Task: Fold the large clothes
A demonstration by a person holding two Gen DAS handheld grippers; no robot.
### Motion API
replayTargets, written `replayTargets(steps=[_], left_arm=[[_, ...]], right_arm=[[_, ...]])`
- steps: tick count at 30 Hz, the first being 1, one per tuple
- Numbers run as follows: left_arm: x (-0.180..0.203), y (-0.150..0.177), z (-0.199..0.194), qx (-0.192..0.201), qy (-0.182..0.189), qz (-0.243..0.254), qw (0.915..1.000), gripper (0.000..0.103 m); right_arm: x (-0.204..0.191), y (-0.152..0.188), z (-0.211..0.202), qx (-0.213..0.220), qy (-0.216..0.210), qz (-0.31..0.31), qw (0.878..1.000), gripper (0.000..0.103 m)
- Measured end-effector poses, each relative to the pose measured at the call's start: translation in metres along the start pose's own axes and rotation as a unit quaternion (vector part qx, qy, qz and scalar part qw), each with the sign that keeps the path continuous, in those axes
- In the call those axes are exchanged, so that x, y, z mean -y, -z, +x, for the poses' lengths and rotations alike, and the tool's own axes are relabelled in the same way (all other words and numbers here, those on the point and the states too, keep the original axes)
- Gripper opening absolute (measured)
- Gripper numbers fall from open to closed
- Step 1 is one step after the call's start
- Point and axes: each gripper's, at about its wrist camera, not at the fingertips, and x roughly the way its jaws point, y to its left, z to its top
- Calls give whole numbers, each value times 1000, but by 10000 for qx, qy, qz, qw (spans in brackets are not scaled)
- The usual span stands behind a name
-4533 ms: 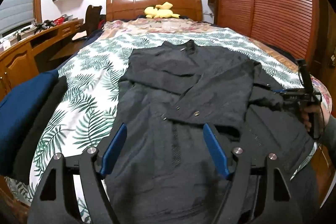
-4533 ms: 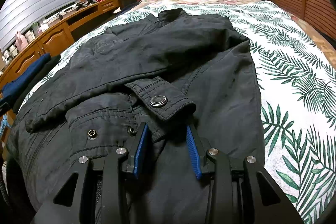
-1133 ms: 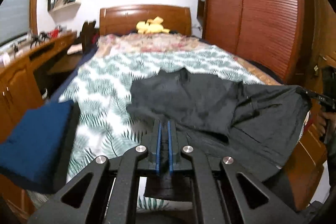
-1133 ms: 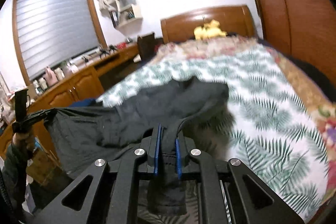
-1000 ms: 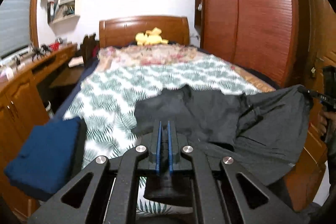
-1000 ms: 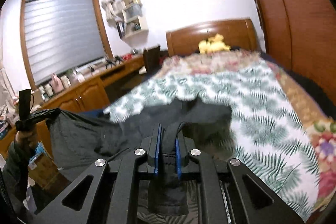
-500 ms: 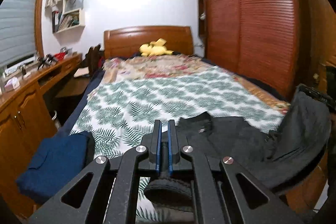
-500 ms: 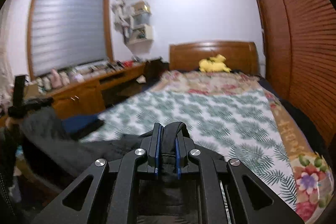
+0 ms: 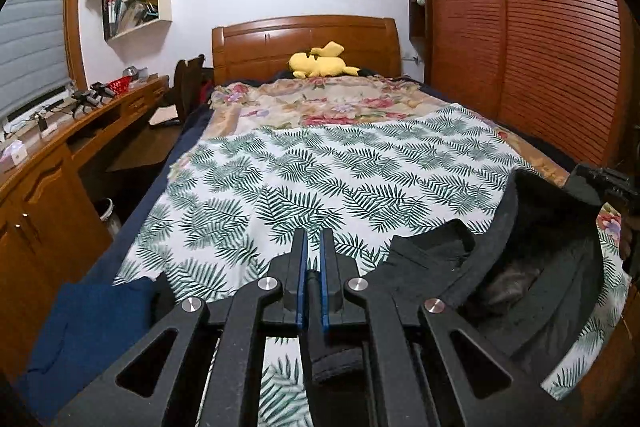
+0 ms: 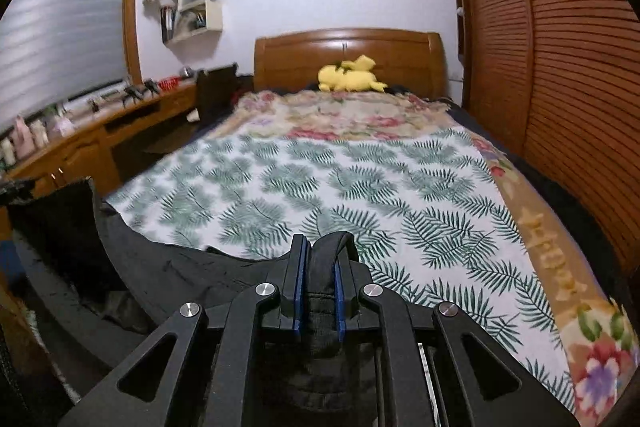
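Above the bed's (image 9: 360, 163) foot, both grippers (left (image 9: 312, 291), right (image 10: 318, 291)) clamped on the jacket (image 9: 540, 291); could slip, sagging unevenly.

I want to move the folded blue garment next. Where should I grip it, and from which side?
Probably at its right edge, beside the leaf-print sheet, coming in level from the bed's middle. The blue garment lies flat as a thick pile, so the fingers can pinch all its layers at that open side.

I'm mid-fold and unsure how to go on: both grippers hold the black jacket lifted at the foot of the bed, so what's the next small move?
Probably carry both forward: left gripper and right gripper pinch the black jacket, sagging above the leaf-print sheet.
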Motion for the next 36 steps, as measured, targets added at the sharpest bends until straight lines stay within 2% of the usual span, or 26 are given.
replayTargets(steps=[3,5,7,9,11,12,13,14,16,19,22,28,36], left_arm=[[1,1,21,-120,21,-56,9999,7],[3,3,27,-22,-158,-7,9999,7],[5,7,30,-2,-76,5,10000,7],[6,13,35,-51,33,-14,10000,18],[9,22,40,-85,67,5,9999,46],[12,26,41,-79,105,17,9999,49],[15,34,44,-98,144,34,9998,55],[17,39,46,-121,182,39,9998,61],[22,49,51,-133,300,-12,9995,66],[28,66,60,-214,523,-104,9983,67],[32,81,66,-261,591,-80,9979,67],[25,96,67,-179,790,-297,9963,67],[6,110,60,-243,832,-229,9960,67]], right_arm=[[-6,3,23,-210,105,-34,9997,13],[-7,3,37,-328,145,-6,9994,13],[-6,5,50,-493,170,19,9986,14],[-11,6,68,-706,227,-110,9972,18],[-21,9,74,-942,345,-471,9938,23],[-25,10,75,-1026,418,-572,9922,25],[-27,10,75,-1085,491,-632,9909,34],[-26,9,73,-1106,542,-661,9902,46],[-28,5,69,-1042,722,-724,9893,58],[-32,0,63,-1008,764,-806,9887,64],[-39,-3,58,-1095,699,-929,9872,64],[-61,-5,59,-1058,314,-878,9900,64],[-105,9,71,-1059,-183,-913,9900,64]])
